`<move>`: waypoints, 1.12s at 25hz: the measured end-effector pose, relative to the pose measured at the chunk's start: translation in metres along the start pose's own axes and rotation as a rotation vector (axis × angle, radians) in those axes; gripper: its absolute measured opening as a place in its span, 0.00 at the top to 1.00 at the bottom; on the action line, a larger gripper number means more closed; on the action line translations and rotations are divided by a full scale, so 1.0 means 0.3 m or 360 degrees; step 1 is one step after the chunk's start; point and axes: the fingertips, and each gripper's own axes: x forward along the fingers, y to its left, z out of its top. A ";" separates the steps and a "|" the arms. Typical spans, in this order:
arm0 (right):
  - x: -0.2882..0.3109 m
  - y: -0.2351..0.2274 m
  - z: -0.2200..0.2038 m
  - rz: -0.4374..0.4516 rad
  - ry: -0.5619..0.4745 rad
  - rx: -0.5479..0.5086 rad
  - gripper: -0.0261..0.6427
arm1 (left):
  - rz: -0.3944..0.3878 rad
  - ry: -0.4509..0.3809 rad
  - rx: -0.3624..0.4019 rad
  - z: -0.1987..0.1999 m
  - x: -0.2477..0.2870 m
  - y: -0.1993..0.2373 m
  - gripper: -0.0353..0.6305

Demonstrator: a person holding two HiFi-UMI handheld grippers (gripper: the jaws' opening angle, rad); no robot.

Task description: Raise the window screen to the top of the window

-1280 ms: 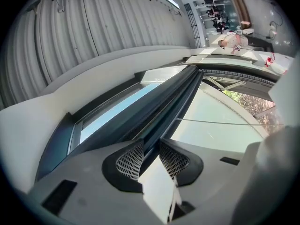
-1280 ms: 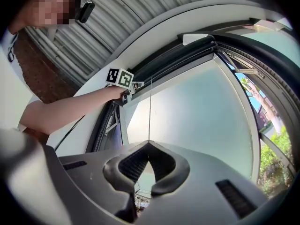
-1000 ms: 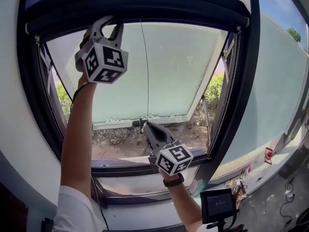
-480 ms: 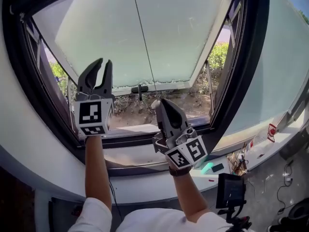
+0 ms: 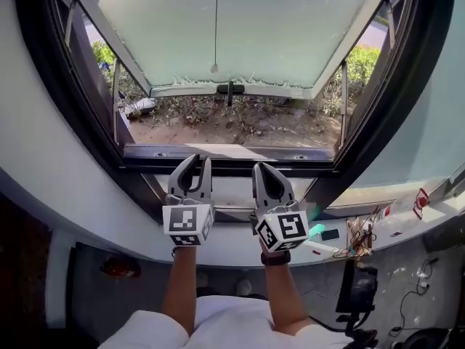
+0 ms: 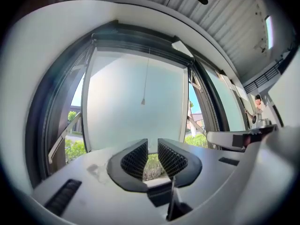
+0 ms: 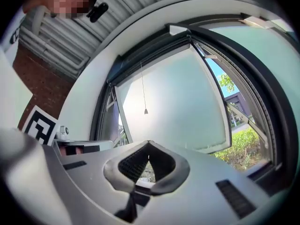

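**Screen Parked at the Top Rail, Both Claws Low and Empty**

Look for the window screen (image 6: 136, 35) in the dark rail along the top of the frame. Shows no mesh across the opening, so probably sits fully rolled up and already at the top. Expect a light, soft fabric, easy to snag or tear. Probably runs on a sprung roller, which would call for a steady pull, not a jerk.

Take hold by the pull cord (image 5: 216, 20) hanging down the middle of the window, just above its small bob (image 5: 215, 68), or by a stiff bottom bar if one shows. Never pinch the mesh itself. Treat the thin cord as slippery between ribbed pads and close fully on it.

Behind the cord, note the frosted pane (image 5: 290, 27) swung outward, with shrubs and bare ground beyond. Below that, find the sill (image 5: 218, 151).

Lowest of all, see the left gripper (image 5: 198, 163), jaws a little apart with nothing between them. Just beside it, see the right gripper (image 5: 263, 167), jaws pressed together on nothing. Judge both well below the bob and clear of the cord.
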 end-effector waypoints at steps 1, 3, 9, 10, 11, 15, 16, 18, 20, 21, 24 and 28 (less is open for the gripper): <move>-0.013 0.002 -0.053 -0.0006 0.0067 -0.0002 0.96 | 0.0009 0.0047 -0.0003 -0.050 -0.026 -0.018 0.87; -0.039 0.018 -0.145 -0.0003 0.0169 0.0048 0.96 | 0.0033 0.0133 -0.0019 -0.142 -0.080 -0.045 0.89; -0.127 0.098 -0.265 -0.0026 0.0281 0.0098 0.96 | -0.0001 0.0270 -0.0060 -0.288 -0.220 -0.099 0.94; -0.142 0.117 -0.268 -0.0031 0.0291 0.0080 0.96 | -0.0016 0.0268 -0.0067 -0.289 -0.245 -0.107 0.94; -0.157 0.134 -0.268 -0.0040 0.0298 0.0064 0.96 | -0.0027 0.0264 -0.0071 -0.285 -0.271 -0.113 0.94; -0.217 0.216 -0.268 -0.0102 0.0339 0.0041 0.96 | -0.0076 0.0263 -0.0079 -0.259 -0.385 -0.117 0.94; -0.230 0.249 -0.269 -0.0110 0.0353 0.0012 0.96 | -0.0095 0.0259 -0.0080 -0.253 -0.415 -0.113 0.94; -0.244 0.316 -0.279 -0.0121 0.0388 -0.0059 0.96 | -0.0114 0.0250 -0.0075 -0.248 -0.460 -0.088 0.94; -0.243 0.377 -0.294 -0.0114 0.0428 -0.0087 0.96 | -0.0109 0.0258 -0.0073 -0.248 -0.484 -0.050 0.94; -0.244 0.402 -0.299 -0.0108 0.0445 -0.0094 0.96 | -0.0106 0.0259 -0.0070 -0.246 -0.495 -0.034 0.94; -0.243 0.436 -0.279 -0.0127 0.0451 -0.0134 0.96 | -0.0102 0.0251 -0.0063 -0.225 -0.499 0.005 0.94; -0.224 0.421 -0.238 -0.0161 0.0407 -0.0151 0.96 | -0.0133 0.0235 -0.0054 -0.198 -0.468 0.025 0.94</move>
